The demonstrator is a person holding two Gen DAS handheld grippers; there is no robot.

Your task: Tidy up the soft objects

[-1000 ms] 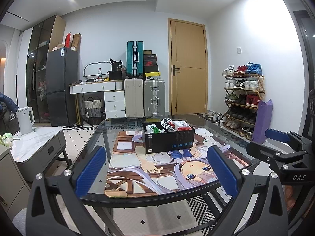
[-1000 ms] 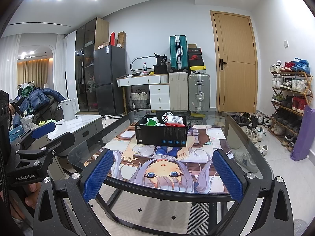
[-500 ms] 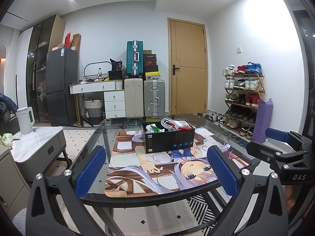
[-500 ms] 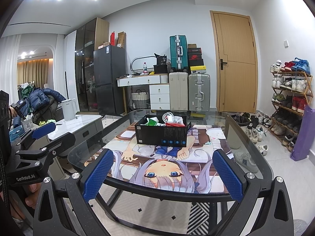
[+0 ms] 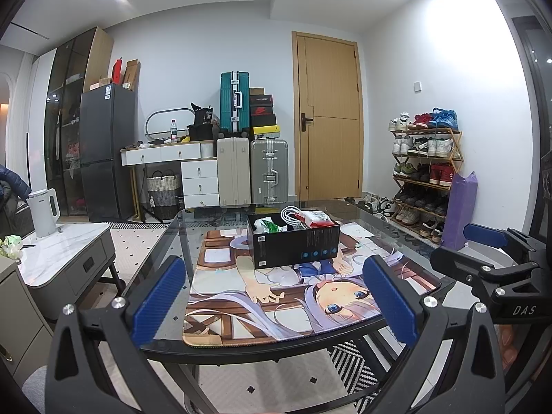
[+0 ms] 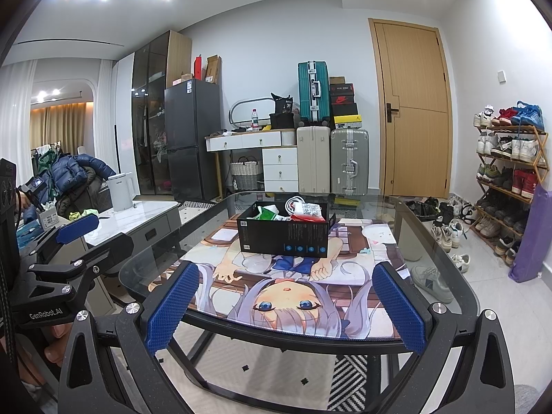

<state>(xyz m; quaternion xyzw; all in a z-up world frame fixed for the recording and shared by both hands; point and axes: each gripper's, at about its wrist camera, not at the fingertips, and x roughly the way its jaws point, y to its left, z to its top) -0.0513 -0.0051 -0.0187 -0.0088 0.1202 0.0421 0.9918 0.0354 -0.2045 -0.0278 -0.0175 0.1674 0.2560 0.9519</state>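
The left gripper [image 5: 274, 302] hangs short of the near edge of the glass surface [image 5: 165, 252], its blue-padded fingers [image 5: 157, 298] spread wide with nothing between them. To its right, the right gripper [image 6: 284, 307] is held at the same near edge, its jaws equally wide apart and empty. A printed mat [image 6: 362, 241] covers the middle of the surface, and on its far part stands an open black box [image 6: 286, 234]. Inside the box lie a green-and-white soft packet [image 6: 267, 212] towards the left, a coiled white cable [image 6: 295, 203] in the middle and a red-and-white packet [image 6: 312, 211] to the right.
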